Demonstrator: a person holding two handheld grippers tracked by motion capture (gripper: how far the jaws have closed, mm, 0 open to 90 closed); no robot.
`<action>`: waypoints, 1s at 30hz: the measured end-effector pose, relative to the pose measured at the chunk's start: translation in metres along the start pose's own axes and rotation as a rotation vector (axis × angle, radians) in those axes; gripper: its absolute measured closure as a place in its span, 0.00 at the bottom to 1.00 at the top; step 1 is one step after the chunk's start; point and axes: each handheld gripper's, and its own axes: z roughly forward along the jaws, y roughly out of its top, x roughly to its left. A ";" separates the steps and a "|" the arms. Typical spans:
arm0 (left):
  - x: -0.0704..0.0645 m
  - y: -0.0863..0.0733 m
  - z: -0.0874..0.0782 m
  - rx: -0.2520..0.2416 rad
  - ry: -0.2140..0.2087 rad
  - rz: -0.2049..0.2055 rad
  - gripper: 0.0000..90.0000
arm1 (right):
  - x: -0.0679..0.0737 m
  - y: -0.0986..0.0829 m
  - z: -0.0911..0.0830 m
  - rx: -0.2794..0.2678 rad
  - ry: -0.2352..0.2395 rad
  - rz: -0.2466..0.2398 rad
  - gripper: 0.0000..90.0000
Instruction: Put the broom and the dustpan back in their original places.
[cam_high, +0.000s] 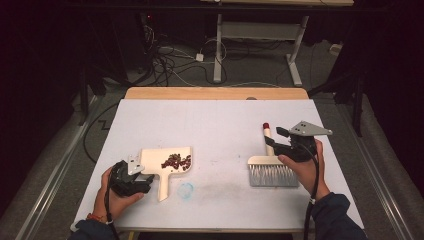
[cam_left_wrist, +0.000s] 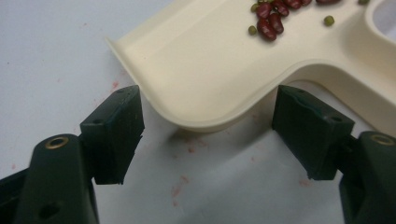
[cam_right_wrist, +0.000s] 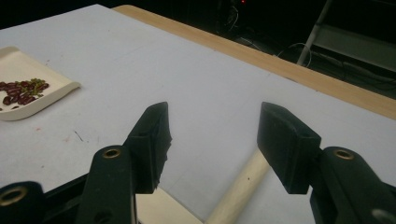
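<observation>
Holding both tongs wide open and empty, my left gripper (cam_left_wrist: 208, 135) faces the bean-filled dustpan (cam_high: 167, 162); my right gripper (cam_right_wrist: 212, 144) hovers over the brush (cam_high: 272, 167). I should grip the dustpan level.

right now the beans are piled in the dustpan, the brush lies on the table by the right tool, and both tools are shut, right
Not quite: both tools are open. The left gripper view shows the left tool open beside the dustpan; the right gripper view shows the right tool open above the brush. The beans do lie in the dustpan, and the brush does lie on the table.
</observation>
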 end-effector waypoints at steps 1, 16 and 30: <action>0.000 0.001 0.001 -0.003 0.005 -0.005 0.28 | 0.001 0.000 -0.001 -0.002 0.001 -0.002 0.49; -0.010 0.004 -0.021 -0.146 -0.067 -0.008 0.24 | 0.013 0.003 -0.016 -0.031 -0.028 -0.063 0.46; -0.036 0.011 -0.039 -0.264 -0.122 0.065 0.23 | 0.038 0.008 -0.036 -0.132 -0.041 -0.142 0.39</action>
